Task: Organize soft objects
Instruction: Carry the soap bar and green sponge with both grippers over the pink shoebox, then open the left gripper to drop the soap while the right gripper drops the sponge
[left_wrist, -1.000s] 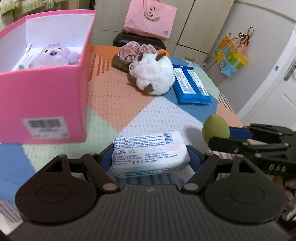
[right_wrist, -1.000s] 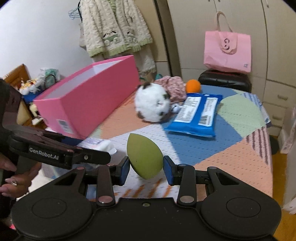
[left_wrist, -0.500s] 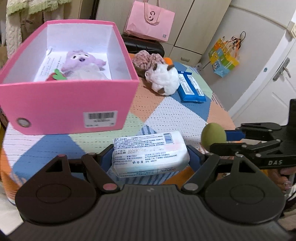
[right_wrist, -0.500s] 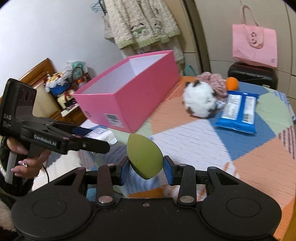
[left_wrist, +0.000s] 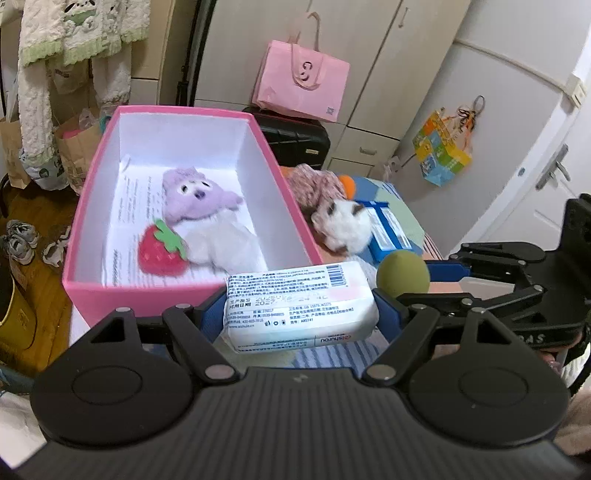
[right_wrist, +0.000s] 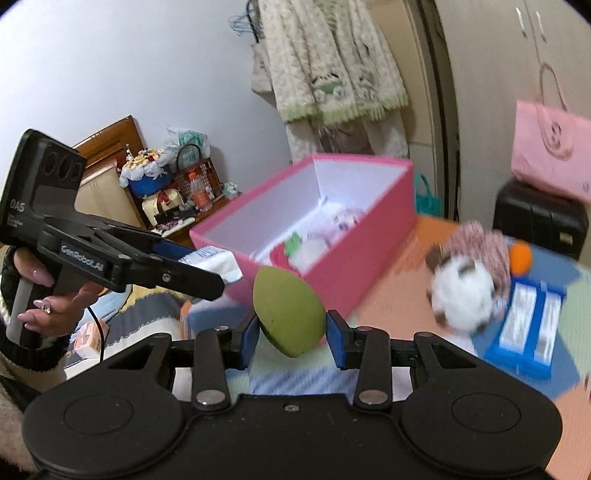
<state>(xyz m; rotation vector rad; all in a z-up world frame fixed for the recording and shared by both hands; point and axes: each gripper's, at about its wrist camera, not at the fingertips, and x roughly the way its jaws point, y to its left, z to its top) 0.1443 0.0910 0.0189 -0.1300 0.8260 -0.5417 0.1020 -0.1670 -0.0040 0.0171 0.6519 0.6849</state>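
Left gripper (left_wrist: 300, 318): both blue pads clamp the ends of a white tissue pack (left_wrist: 298, 303), held lengthwise across the jaws, label side up. The pack hangs in front of the near wall of the pink box (left_wrist: 110, 291).

Right gripper (right_wrist: 291, 334): jaws narrow, pressed on a green sponge (right_wrist: 287, 309), egg-shaped, pointed end down. In the left wrist view the same sponge (left_wrist: 403, 274) sits just right of the tissue pack, apart from it.

Box contents, left wrist view:
- purple plush (left_wrist: 197, 195), lying on printed paper lining the floor
- strawberry plush (left_wrist: 160, 253), touching a white furry item (left_wrist: 225, 245) beside it

On the patchwork cloth (right_wrist: 406, 295) right of the box:
- white-and-brown plush (right_wrist: 463, 295), blurred
- pink knitted item (right_wrist: 491, 251) behind it, probably touching, though blur hides the contact
- orange ball (right_wrist: 520, 257)
- blue wipes pack (right_wrist: 526, 319)

In the right wrist view a hand (right_wrist: 55, 295) grips the handle of the left gripper (right_wrist: 207, 275), which points toward the box
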